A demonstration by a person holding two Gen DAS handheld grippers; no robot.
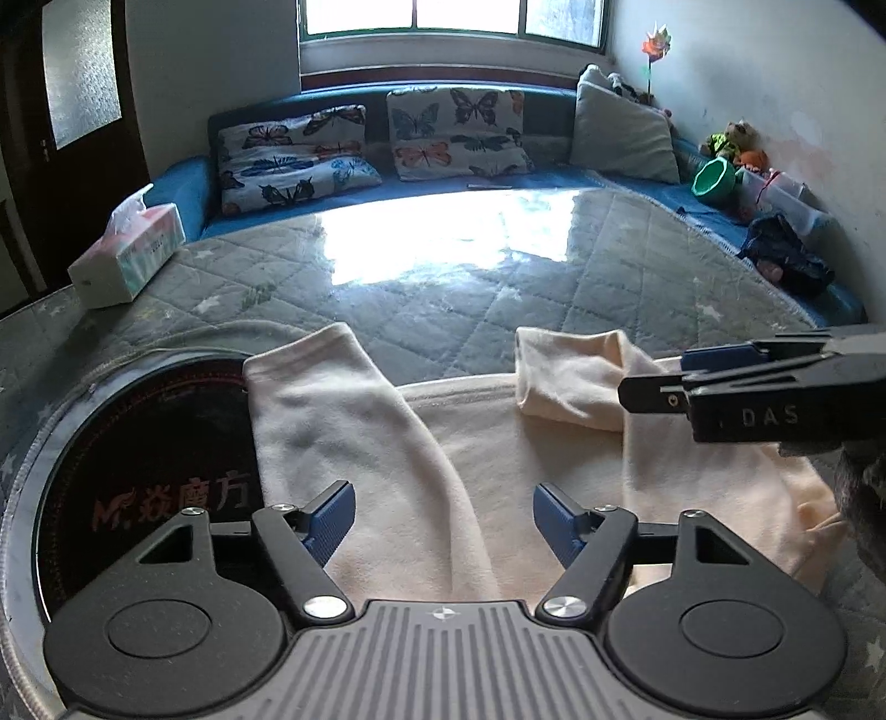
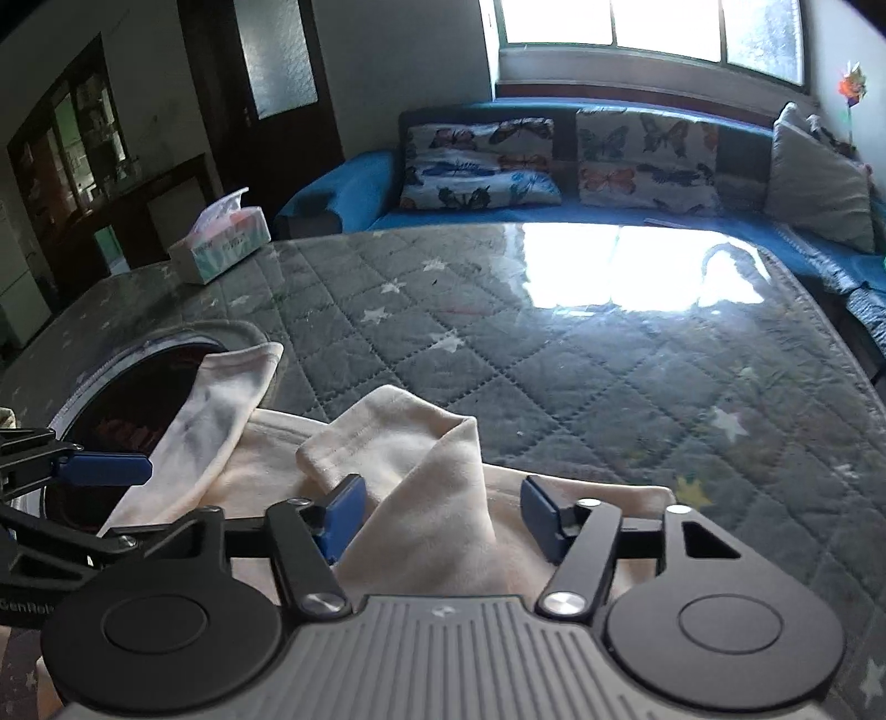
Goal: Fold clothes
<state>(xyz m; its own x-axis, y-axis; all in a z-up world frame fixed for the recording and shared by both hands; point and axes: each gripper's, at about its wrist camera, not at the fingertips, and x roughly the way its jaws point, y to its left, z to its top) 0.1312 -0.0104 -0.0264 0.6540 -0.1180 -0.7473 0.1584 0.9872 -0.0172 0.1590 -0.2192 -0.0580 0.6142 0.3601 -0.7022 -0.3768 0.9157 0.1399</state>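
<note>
A cream garment [image 1: 487, 471] is lying in the lower middle of both views, spread on a grey quilted, star-printed worktop [image 1: 443, 310] with a glossy sheen. Its two sleeves are pointing up the frame: in the left wrist view one sleeve [image 1: 338, 432] is running from the lower centre to the middle left, its cuff overlapping a round dark plate [image 1: 149, 459] with red lettering set into the surface; the other sleeve [image 1: 570, 376] is sitting folded at centre right.

The left gripper [image 1: 444, 518] is hanging over the cloth at the bottom of its view, its blue fingers [image 1: 332, 518] standing partly open with the first sleeve's fabric beneath the gap; the pads are not pressing on it. The right gripper [image 2: 443, 515] is doing likewise in its own view, its fingers [image 2: 346, 518] standing partly apart to either side of a raised fold [image 2: 437, 498] of the second sleeve; whether the left pad is touching the cloth is hard to tell.

A tissue box [image 1: 127, 255] is resting near the worktop's left edge. Beyond the top edge a blue sofa [image 1: 183, 188] is carrying butterfly cushions [image 1: 459, 133] under a bright window [image 1: 454, 16], and a green bowl [image 1: 714, 177] is sitting at the upper right.
</note>
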